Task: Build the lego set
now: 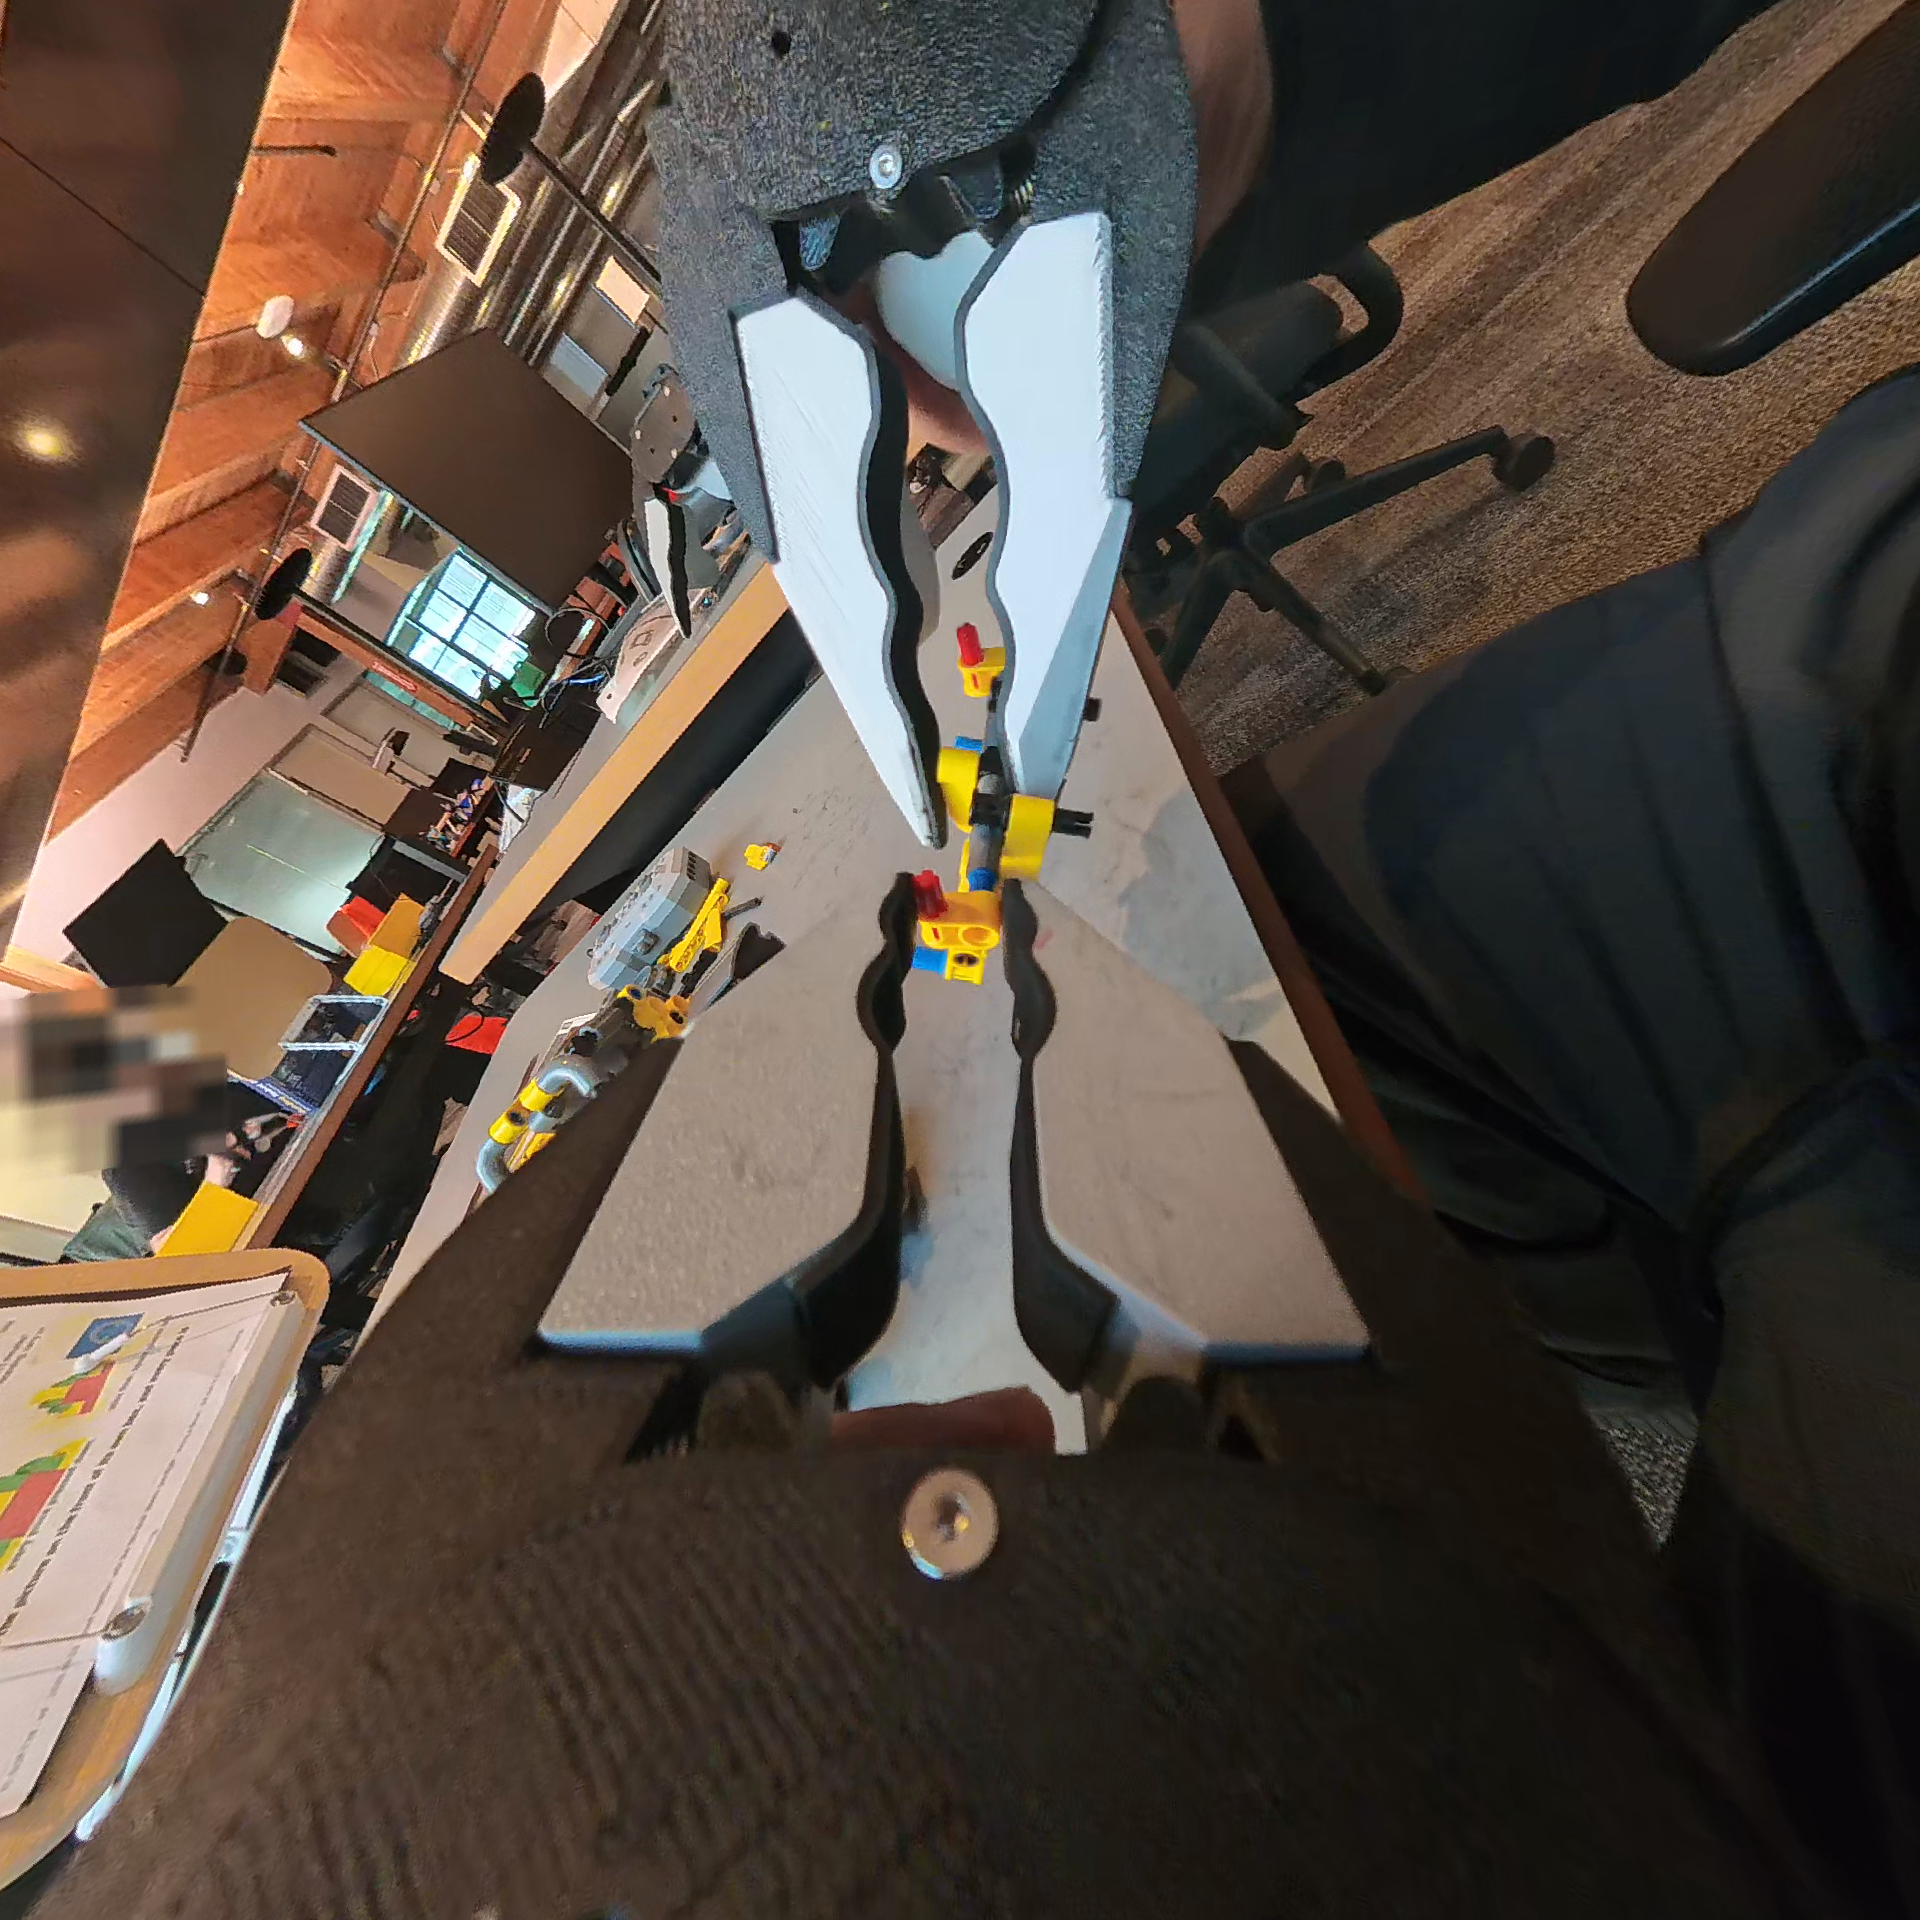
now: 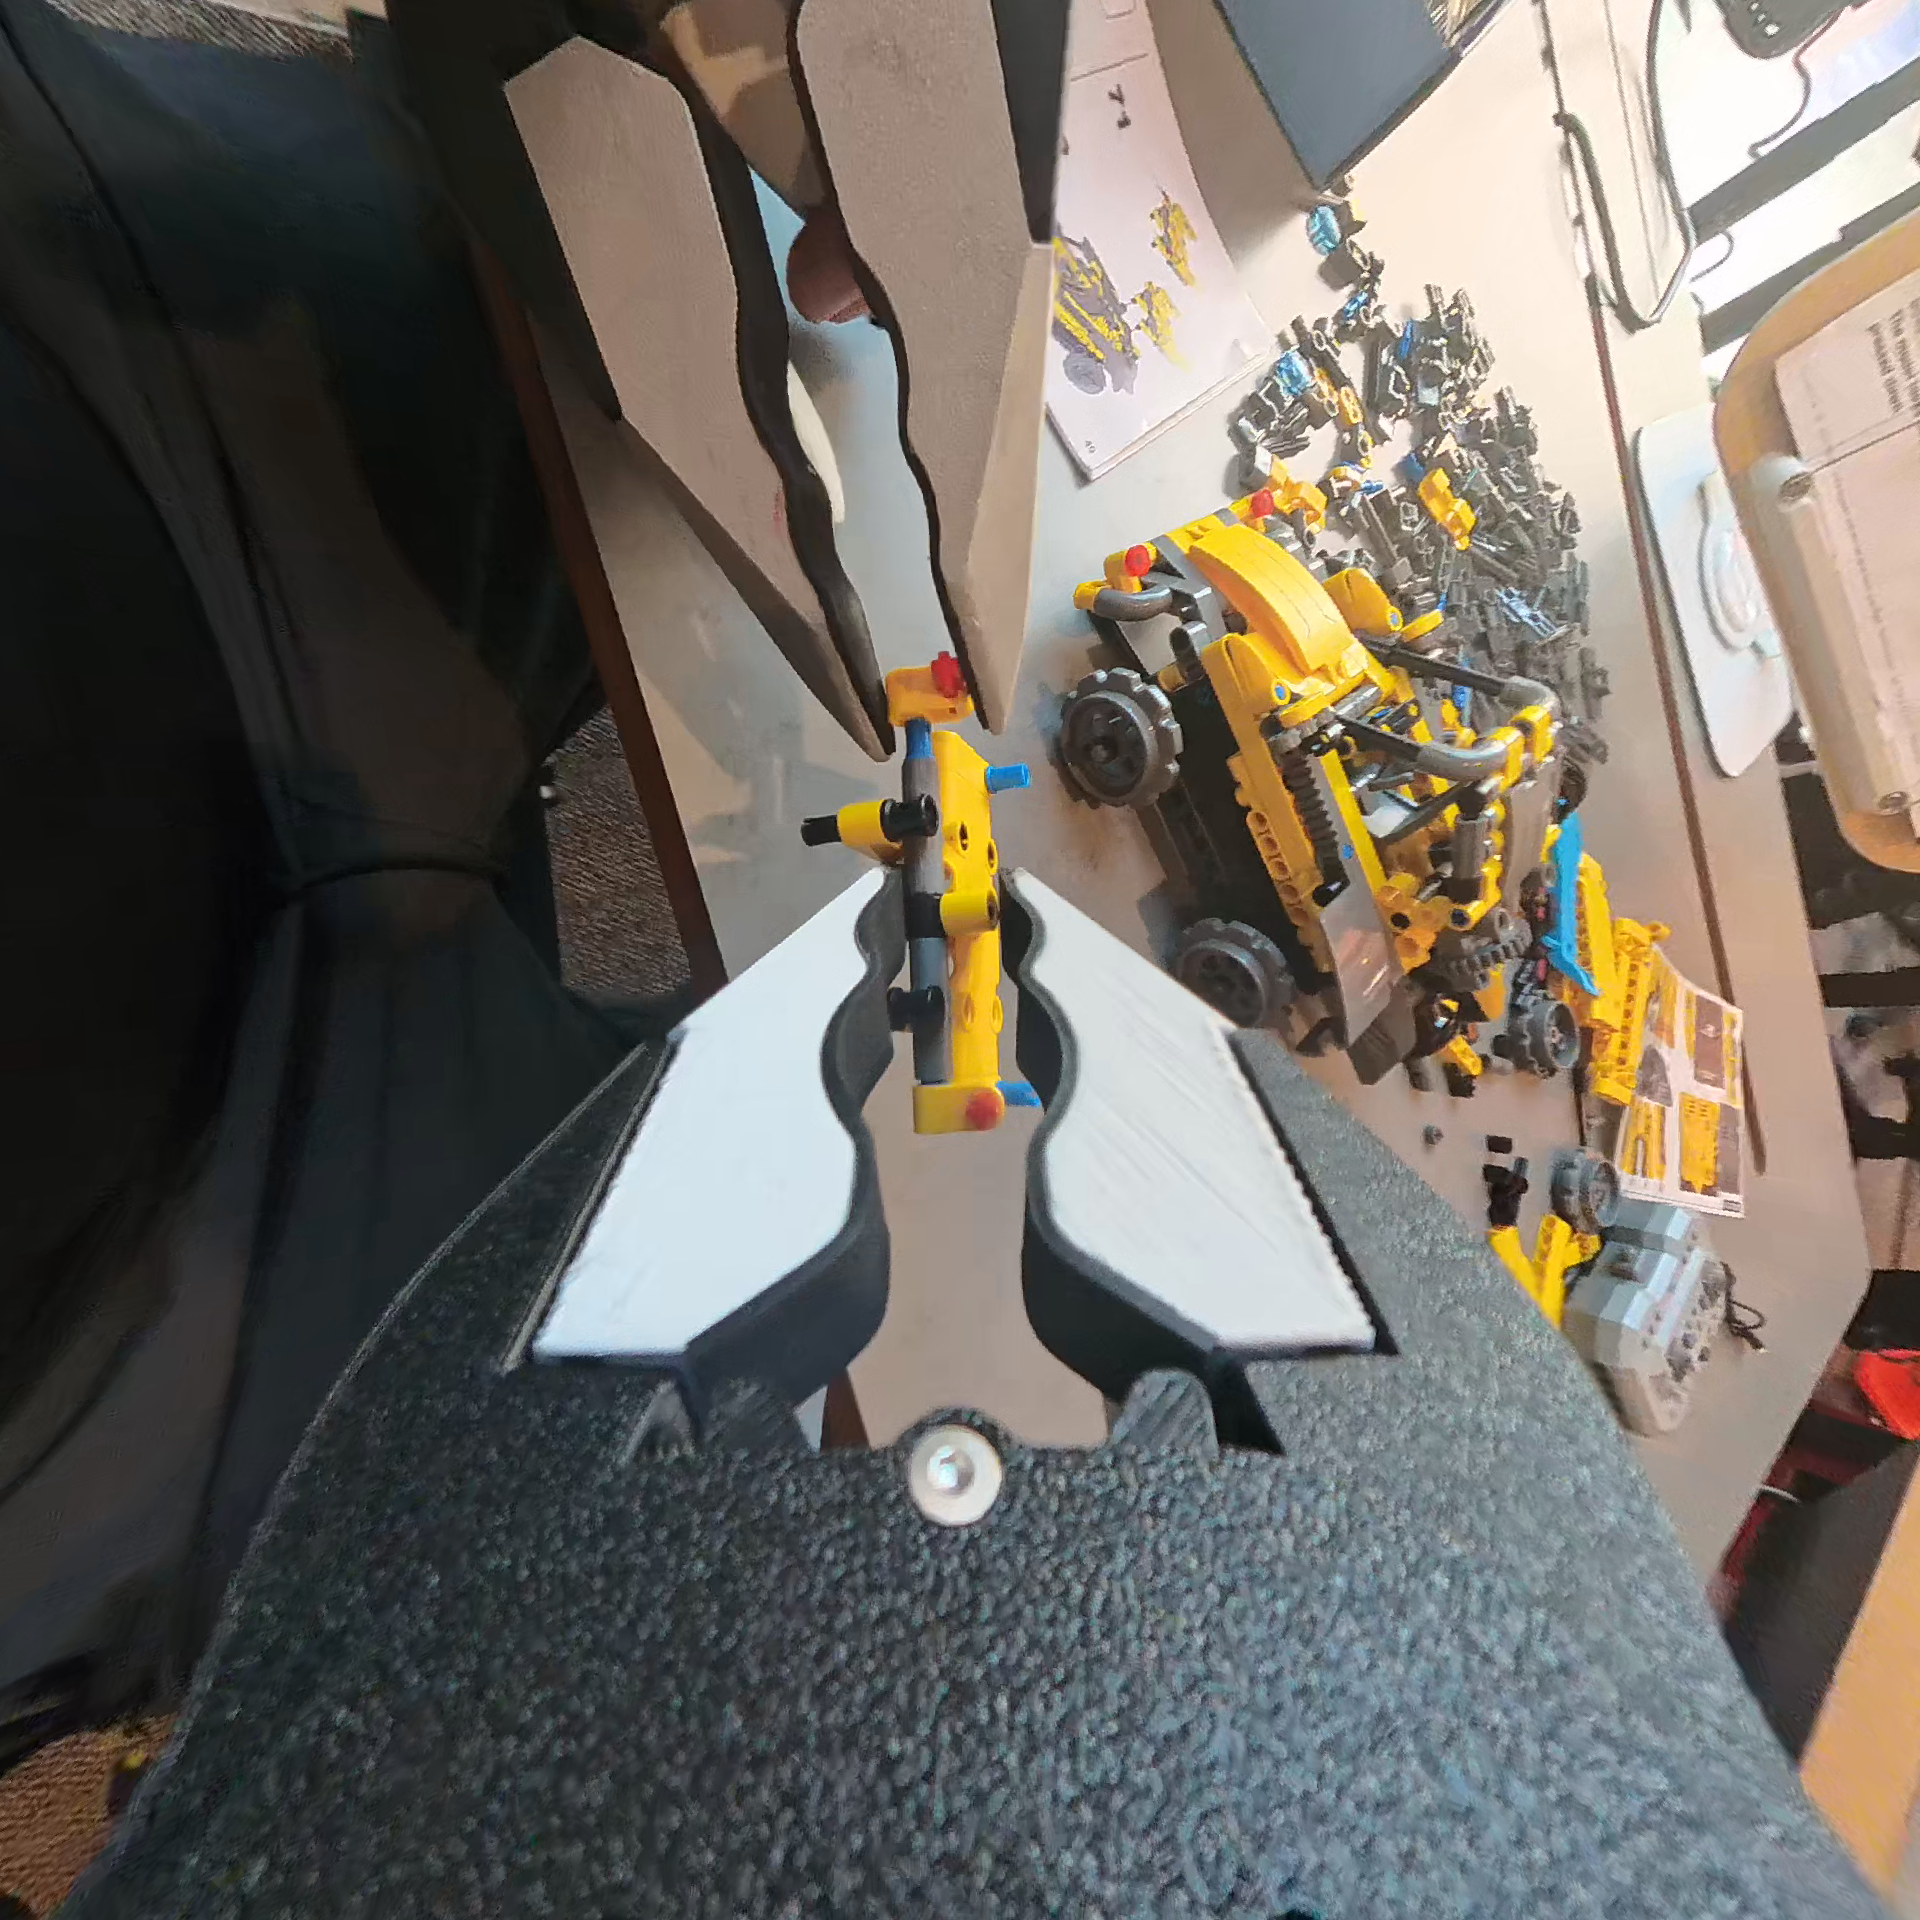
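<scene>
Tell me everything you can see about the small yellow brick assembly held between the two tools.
The yellow brick assembly is a short plastic beam with pin holes, a grey axle alongside, black and blue pins sticking out, and a yellow connector with a red pin at each end. It hangs above the grey table, off its surface. The right tool grips its middle; the left tool pinches one end connector. The opposite end lies inside the right tool's jaws.

A bare strip of the grey table (image 2: 966, 1226) is left open along its near edge. To one side the way is blocked by a yellow brick vehicle (image 2: 1309, 790), with a heap of loose dark parts (image 2: 1455, 457) and an instruction booklet (image 2: 1132, 301) beyond it. Near the edge, room is taken by the small yellow assembly (image 2: 951, 925) gripped between both grippers.
</scene>
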A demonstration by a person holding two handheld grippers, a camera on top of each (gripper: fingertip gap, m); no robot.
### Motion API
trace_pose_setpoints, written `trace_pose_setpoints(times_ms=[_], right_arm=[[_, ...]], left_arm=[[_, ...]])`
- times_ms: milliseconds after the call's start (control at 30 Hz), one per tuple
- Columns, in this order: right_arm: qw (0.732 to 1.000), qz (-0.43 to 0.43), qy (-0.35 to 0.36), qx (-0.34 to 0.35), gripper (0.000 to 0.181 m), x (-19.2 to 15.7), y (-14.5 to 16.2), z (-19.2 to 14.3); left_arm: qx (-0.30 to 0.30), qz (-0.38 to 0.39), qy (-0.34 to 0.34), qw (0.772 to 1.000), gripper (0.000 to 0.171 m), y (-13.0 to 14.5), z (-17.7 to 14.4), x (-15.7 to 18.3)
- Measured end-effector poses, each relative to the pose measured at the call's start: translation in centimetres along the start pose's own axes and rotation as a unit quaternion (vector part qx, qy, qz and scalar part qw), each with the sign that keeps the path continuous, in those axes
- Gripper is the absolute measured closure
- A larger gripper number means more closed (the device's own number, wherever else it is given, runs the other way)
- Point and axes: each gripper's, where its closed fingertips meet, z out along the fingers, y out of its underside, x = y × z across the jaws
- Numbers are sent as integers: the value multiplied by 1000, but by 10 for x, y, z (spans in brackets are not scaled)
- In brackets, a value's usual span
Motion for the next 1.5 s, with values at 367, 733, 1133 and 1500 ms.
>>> trace_pose_setpoints(times_ms=[367,733,1133,1500], right_arm=[[1000,7,-2,22,164,-1,3,0],[1000,14,-14,22,164,-6,4,3],[999,39,-14,-26,164,-10,17,17],[996,67,0,-63,164,-7,28,36]], left_arm=[[11,-11,9,1000,159,-2,2,5],[2,-2,1,1000,159,2,3,4],[-49,32,-5,998,159,15,10,10],[-166,80,-27,982,159,47,15,15]])
